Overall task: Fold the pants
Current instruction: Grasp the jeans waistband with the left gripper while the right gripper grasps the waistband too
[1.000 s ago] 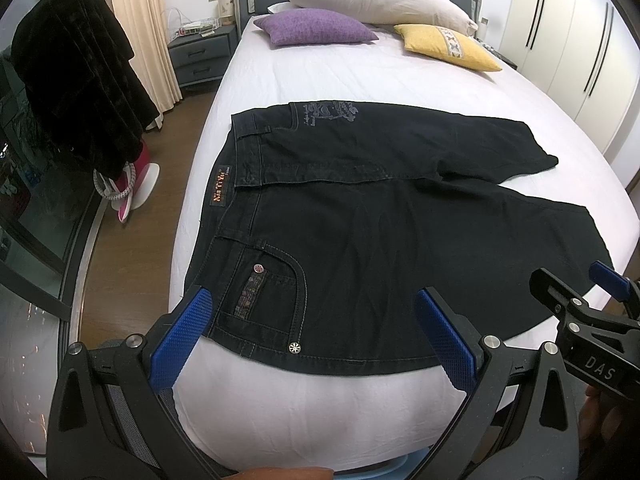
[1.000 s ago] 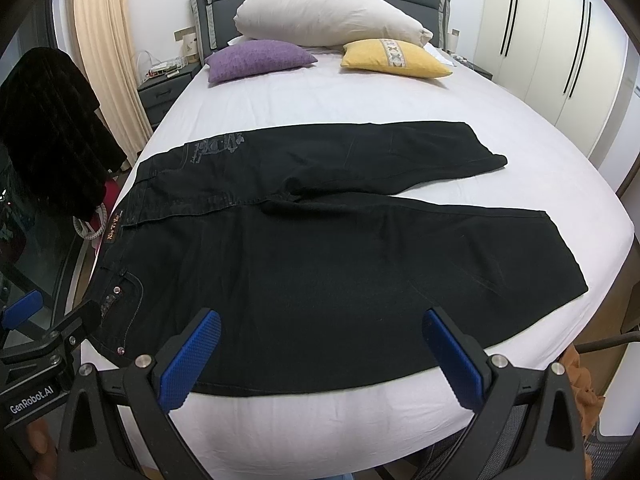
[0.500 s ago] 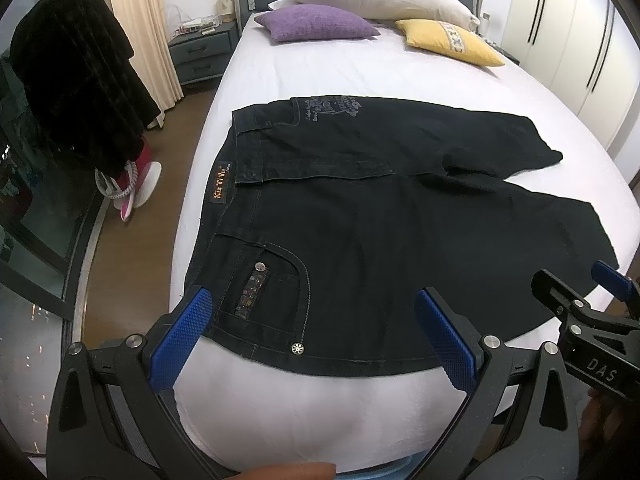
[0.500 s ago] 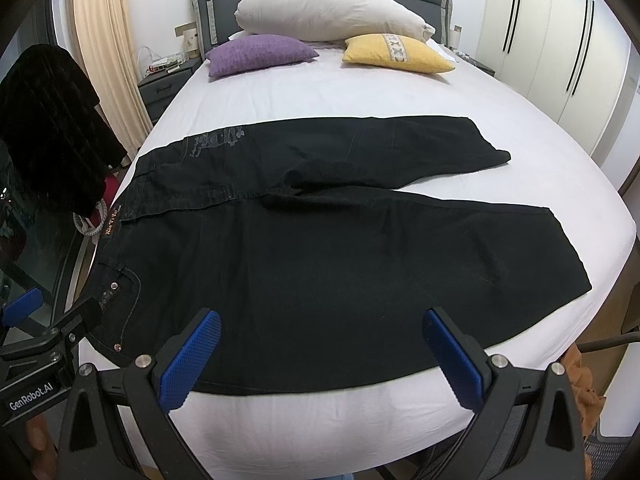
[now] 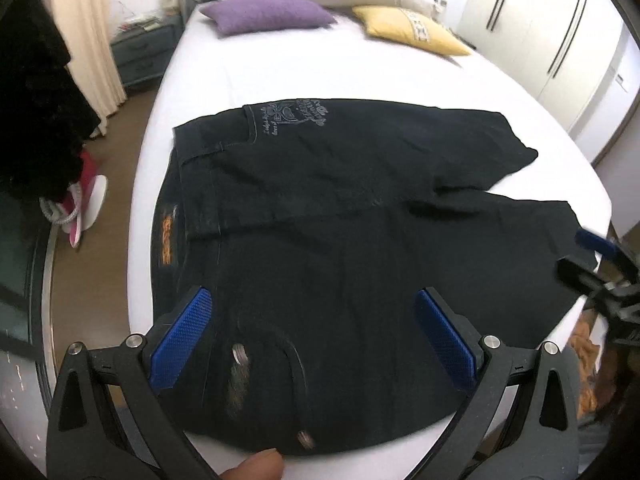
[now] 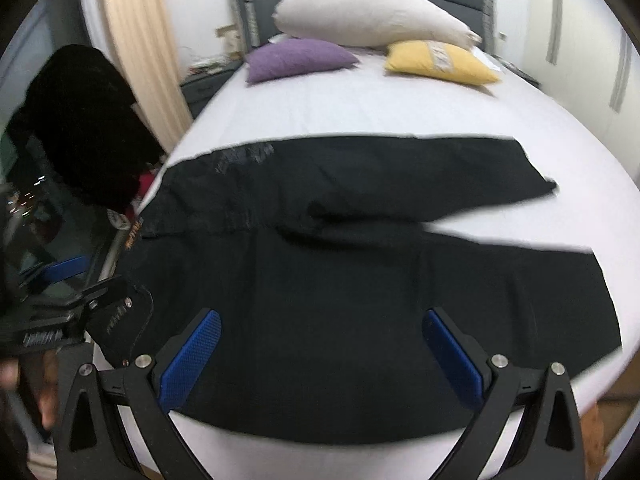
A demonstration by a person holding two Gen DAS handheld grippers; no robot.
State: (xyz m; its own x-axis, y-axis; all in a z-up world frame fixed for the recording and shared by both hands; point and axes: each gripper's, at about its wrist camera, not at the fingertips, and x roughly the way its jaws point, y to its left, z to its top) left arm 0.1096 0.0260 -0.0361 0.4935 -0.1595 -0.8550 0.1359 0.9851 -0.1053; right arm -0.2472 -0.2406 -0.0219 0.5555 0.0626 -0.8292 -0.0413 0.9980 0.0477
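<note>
Black pants (image 5: 340, 216) lie flat across the white bed (image 5: 320, 68), waistband at the left, both legs spread to the right. They also show in the right wrist view (image 6: 360, 272). My left gripper (image 5: 316, 340) is open and empty, its blue pads over the near pocket at the waist end. My right gripper (image 6: 320, 360) is open and empty above the near leg's front edge. Each gripper appears at the edge of the other's view, the right one (image 5: 600, 276) and the left one (image 6: 68, 304).
A purple pillow (image 5: 268, 16), a yellow pillow (image 5: 408, 34) and a large white pillow (image 6: 372, 12) lie at the headboard. A nightstand (image 5: 144, 50) and dark clothes on a stand (image 5: 36, 112) are left of the bed. White wardrobe doors (image 5: 560, 40) stand at the right.
Both grippers have moved forward and down over the near edge of the pants. The pants lie as before.
</note>
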